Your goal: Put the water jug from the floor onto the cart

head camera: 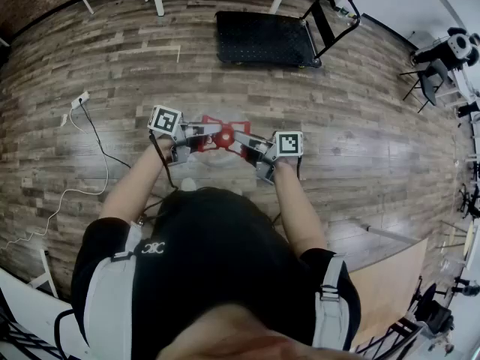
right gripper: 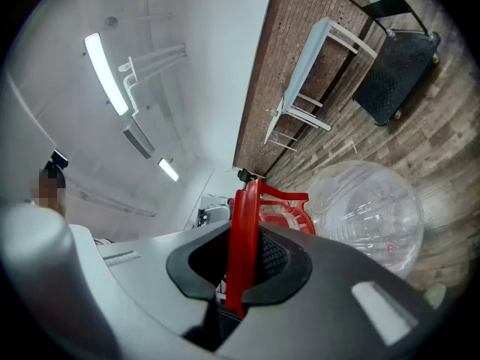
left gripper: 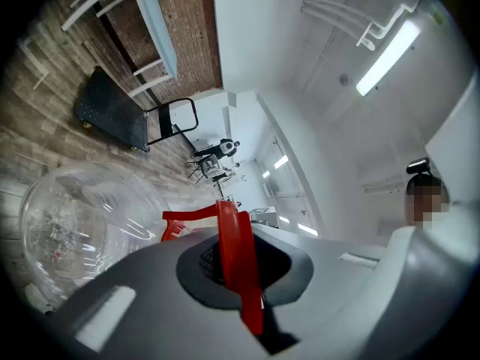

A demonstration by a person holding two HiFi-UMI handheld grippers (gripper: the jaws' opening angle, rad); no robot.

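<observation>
The fingers of the left gripper and right gripper are clenching the red handle, with the water jug hanging upright, neck uppermost.

The water jug — clear, round-bodied, with a red handle at its neck — is well apart from the cart, a black flat platform with an upright push bar, standing on the wooden floor.

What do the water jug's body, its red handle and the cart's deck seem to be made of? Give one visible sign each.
Jug body: clear, glossy plastic, probably; the floor shows through and highlights streak it. Red handle: opaque moulded plastic, smooth, slight sheen. Cart deck: matte black, finely textured; rubber or plastic covering, unclear which.
</observation>
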